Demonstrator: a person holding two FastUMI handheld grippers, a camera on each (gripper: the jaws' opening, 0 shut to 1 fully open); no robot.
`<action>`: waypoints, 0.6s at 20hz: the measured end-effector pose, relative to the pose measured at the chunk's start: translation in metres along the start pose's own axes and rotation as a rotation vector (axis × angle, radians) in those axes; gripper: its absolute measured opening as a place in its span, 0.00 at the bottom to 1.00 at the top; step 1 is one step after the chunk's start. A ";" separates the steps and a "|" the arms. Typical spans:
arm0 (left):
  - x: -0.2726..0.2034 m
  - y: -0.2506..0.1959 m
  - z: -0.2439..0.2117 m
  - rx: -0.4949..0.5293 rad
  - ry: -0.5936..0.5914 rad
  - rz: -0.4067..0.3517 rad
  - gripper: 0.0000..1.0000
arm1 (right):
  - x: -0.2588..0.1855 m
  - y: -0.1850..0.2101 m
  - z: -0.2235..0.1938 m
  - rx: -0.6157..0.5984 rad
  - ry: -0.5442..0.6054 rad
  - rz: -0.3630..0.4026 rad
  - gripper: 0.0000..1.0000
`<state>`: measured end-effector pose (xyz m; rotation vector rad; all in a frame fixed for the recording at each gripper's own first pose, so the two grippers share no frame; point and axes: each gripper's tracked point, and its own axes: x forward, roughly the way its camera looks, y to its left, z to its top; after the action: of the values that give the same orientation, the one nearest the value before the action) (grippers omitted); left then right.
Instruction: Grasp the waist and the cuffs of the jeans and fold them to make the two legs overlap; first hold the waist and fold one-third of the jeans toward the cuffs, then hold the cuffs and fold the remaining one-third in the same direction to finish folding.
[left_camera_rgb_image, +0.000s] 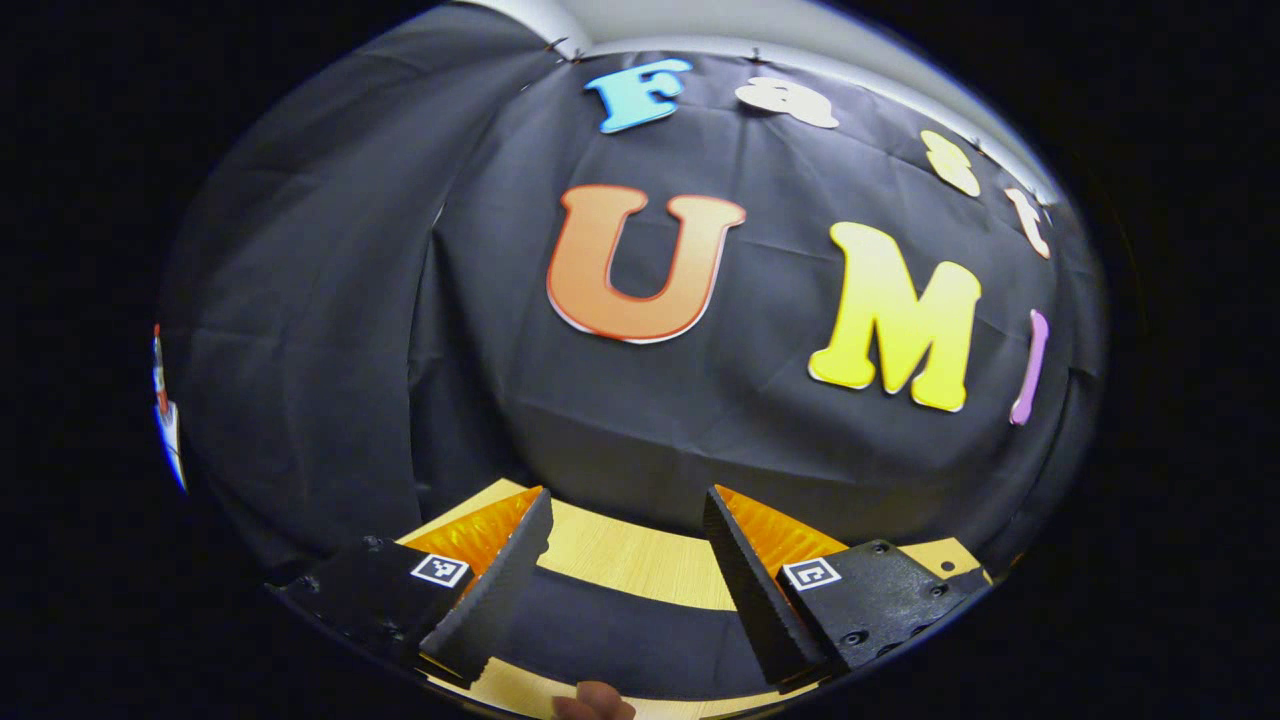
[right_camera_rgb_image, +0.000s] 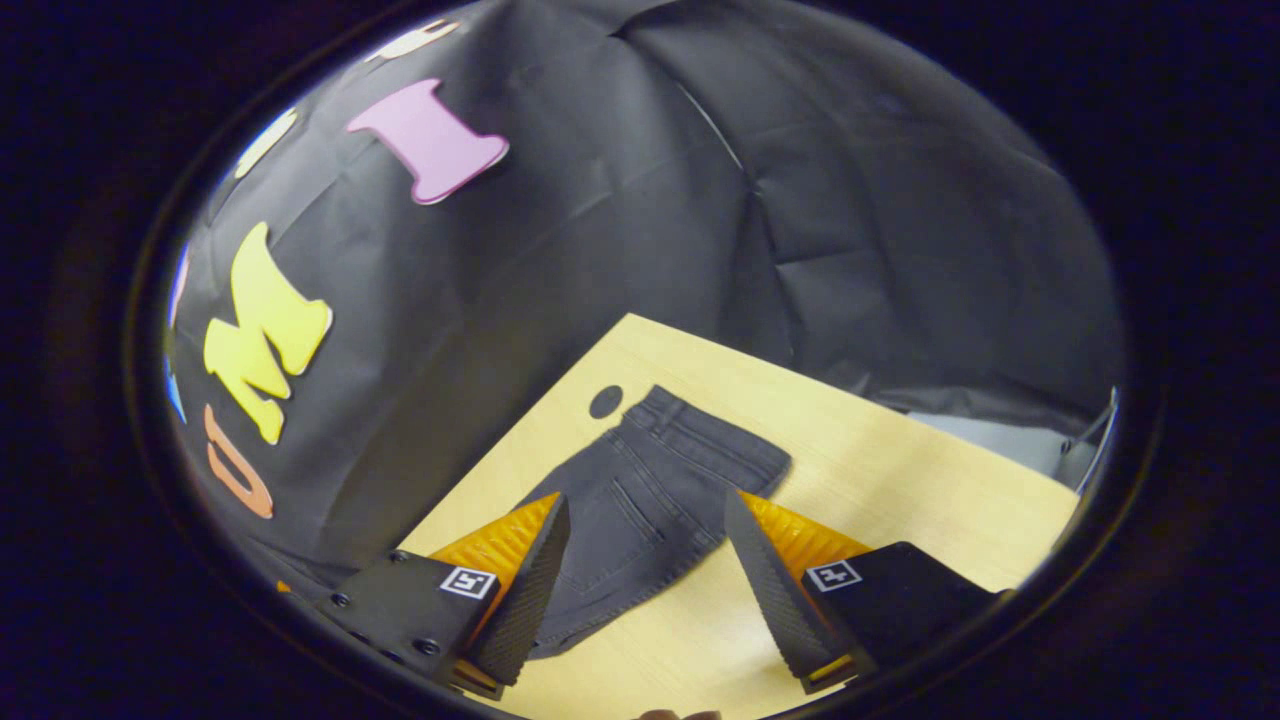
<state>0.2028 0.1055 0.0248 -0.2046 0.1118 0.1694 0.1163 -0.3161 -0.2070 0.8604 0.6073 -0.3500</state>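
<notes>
Dark grey jeans (right_camera_rgb_image: 640, 500) lie flat on a light wooden table (right_camera_rgb_image: 900, 480). In the right gripper view, the right gripper (right_camera_rgb_image: 645, 580) hangs above them with its two fingers wide apart, holding nothing. The waist end of the jeans sits up ahead of the fingers, and a back pocket with its stitching shows in the gap between them. The rest of the jeans runs down under the finger on the left side of that view. A small dark round spot (right_camera_rgb_image: 606, 401) sits on the table just beside the waist corner, ahead of the fingers. More bare wood spreads out past the finger on the right side of that view. A black cloth wall (right_camera_rgb_image: 600, 200) stands behind the table.

In the left gripper view, the left gripper (left_camera_rgb_image: 625, 580) also has its fingers wide apart, and nothing is between them. A dark band of cloth (left_camera_rgb_image: 620, 630), which looks like part of the jeans, lies across the table (left_camera_rgb_image: 630, 560) low in the gap between the two fingers. It is too dark to tell which part of the jeans it is. Pale wood shows just ahead of that band, and the black wall rises behind it. A fingertip (left_camera_rgb_image: 595, 705) of the person's hand pokes in below the fingers.
</notes>
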 end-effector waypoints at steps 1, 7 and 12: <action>-0.013 -0.006 0.001 0.031 -0.008 -0.018 0.98 | 0.000 -0.007 -0.004 0.025 0.008 -0.007 0.96; -0.088 -0.052 -0.001 0.184 -0.045 -0.076 0.98 | 0.015 -0.028 -0.028 0.157 0.075 -0.024 0.96; -0.126 -0.074 -0.018 0.178 0.019 -0.112 0.98 | 0.039 -0.024 -0.041 0.247 0.116 -0.006 0.96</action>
<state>0.0908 0.0109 0.0375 -0.0346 0.1335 0.0450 0.1196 -0.3004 -0.2657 1.1215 0.6830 -0.3870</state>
